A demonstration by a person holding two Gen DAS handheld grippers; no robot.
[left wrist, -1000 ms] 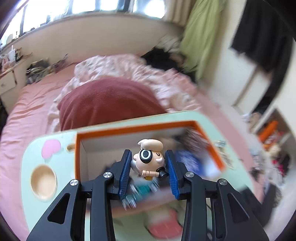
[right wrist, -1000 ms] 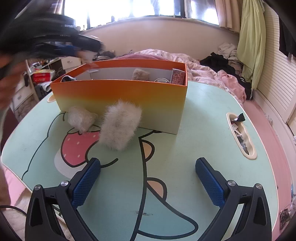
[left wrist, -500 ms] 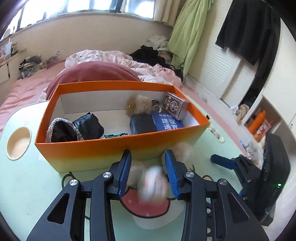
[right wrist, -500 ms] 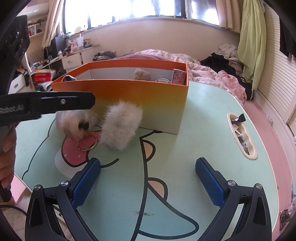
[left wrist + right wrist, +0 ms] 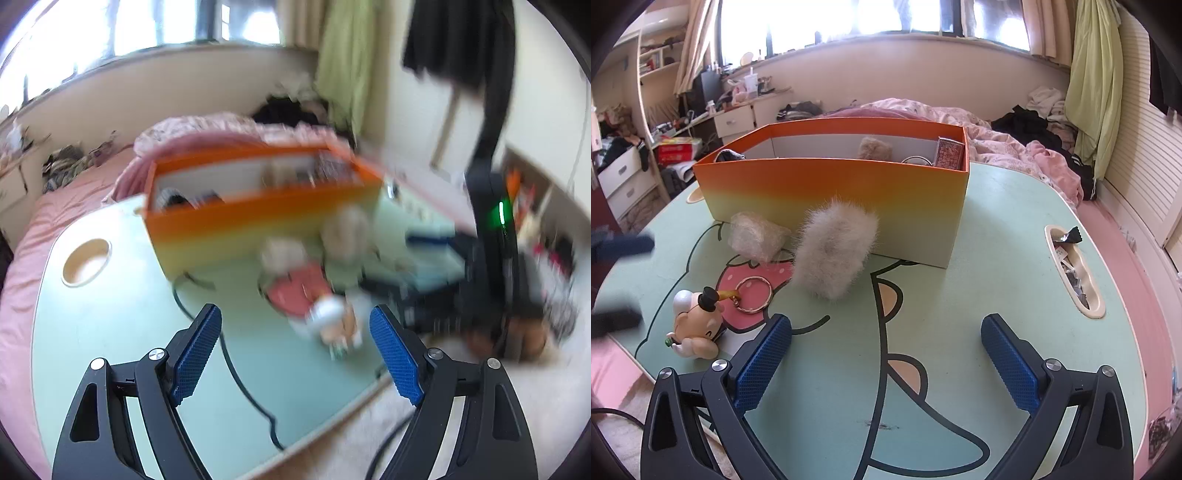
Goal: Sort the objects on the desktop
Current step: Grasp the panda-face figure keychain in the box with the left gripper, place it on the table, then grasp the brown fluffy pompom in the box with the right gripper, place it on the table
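Lying on its side near the edge of the tabletop (image 5: 960, 295): a small toy figure keyring (image 5: 696, 328) with a round head and a little black hat, its metal ring (image 5: 753, 291) flat on the pink strawberry picture. Not in the orange box (image 5: 831, 188), well in front of it. Looks light, hard and smooth, so maybe a bit slippery; best to pinch round the fat body, not the thin ring. Just beside the box, a fluffy white pom-pom (image 5: 834, 251) and a crinkly clear bag of fluff (image 5: 755, 236), both soft and squashy, easy to squeeze in the middle. Inside the box: a brown fluffy thing (image 5: 875, 147), a red card pack (image 5: 949, 153), another ring (image 5: 916, 159) and something dark (image 5: 729, 155) at the far left end. In the long slot (image 5: 1093, 314) of the tabletop, a few small wrappers. Left tool (image 5: 295, 317) wide apart, jaws just been opening, nothing between the pads, toy loose on the tabletop ahead. Right tool (image 5: 886, 325) wide apart too, holding nothing.
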